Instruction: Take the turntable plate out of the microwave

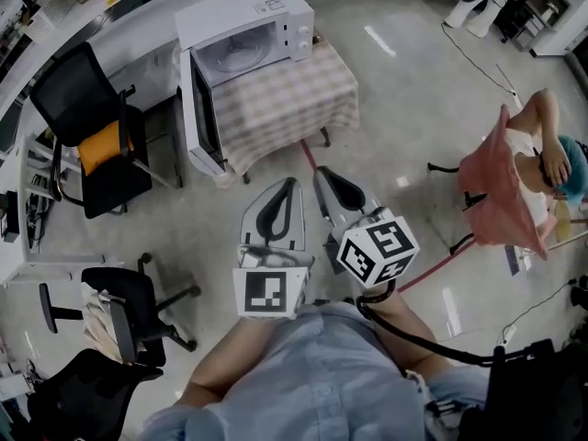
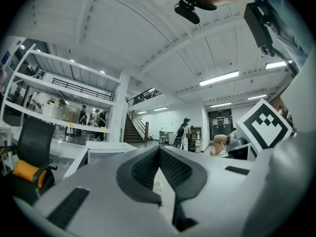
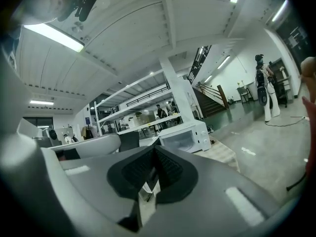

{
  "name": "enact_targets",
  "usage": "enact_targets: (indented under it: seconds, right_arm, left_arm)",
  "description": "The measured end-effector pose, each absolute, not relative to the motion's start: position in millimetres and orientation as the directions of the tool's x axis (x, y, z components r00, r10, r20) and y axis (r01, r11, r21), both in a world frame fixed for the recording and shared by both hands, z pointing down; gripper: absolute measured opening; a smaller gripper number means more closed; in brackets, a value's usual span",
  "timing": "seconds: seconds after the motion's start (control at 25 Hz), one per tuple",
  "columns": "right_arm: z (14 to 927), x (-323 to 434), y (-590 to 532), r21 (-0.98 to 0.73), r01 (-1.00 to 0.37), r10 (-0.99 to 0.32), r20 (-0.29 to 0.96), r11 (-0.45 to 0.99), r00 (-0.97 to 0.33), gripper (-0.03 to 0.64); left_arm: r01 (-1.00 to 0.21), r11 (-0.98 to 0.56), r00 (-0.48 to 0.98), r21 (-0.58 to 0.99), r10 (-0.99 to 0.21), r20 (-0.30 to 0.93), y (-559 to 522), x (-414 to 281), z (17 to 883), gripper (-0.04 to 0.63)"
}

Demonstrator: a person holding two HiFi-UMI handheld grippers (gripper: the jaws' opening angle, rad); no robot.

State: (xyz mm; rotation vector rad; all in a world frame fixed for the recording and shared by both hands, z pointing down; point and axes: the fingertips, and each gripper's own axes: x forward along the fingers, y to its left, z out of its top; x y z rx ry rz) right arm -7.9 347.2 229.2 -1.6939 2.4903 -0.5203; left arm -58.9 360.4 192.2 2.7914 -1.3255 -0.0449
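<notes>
The white microwave (image 1: 248, 28) stands on a small table with a checked cloth (image 1: 294, 99), some way ahead of me across the floor. Its door (image 1: 204, 118) hangs open to the left. The pale turntable plate (image 1: 241, 57) lies inside the cavity. My left gripper (image 1: 283, 184) and right gripper (image 1: 323, 175) are side by side near my chest, both pointing toward the microwave and far short of it. Each has its jaws together at the tips with nothing between them. The microwave (image 2: 106, 148) also shows small in the left gripper view, and the microwave (image 3: 185, 137) in the right gripper view.
A black office chair with an orange cushion (image 1: 92, 141) stands left of the table. More black chairs (image 1: 124, 320) sit at the lower left. A person in pink (image 1: 510, 191) bends over at the right. A red cable (image 1: 432, 266) lies on the floor.
</notes>
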Motion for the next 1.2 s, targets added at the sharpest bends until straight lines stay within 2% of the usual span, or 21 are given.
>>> enact_targets:
  seconds: [0.6, 1.2]
  right_arm:
    - [217.5, -51.0, 255.0, -0.298, -0.898, -0.920, 0.121, 0.324, -0.372, 0.002]
    - [225.3, -6.9, 148.8, -0.317, -0.850, -0.876, 0.098, 0.422, -0.471, 0.002]
  left_arm:
    - [-0.766, -0.638, 0.638, 0.083, -0.770, -0.026, 272.6, -101.2, 189.6, 0.008]
    - [-0.834, -0.549, 0.549, 0.053, -0.835, -0.009, 178.5, -56.0, 198.4, 0.008]
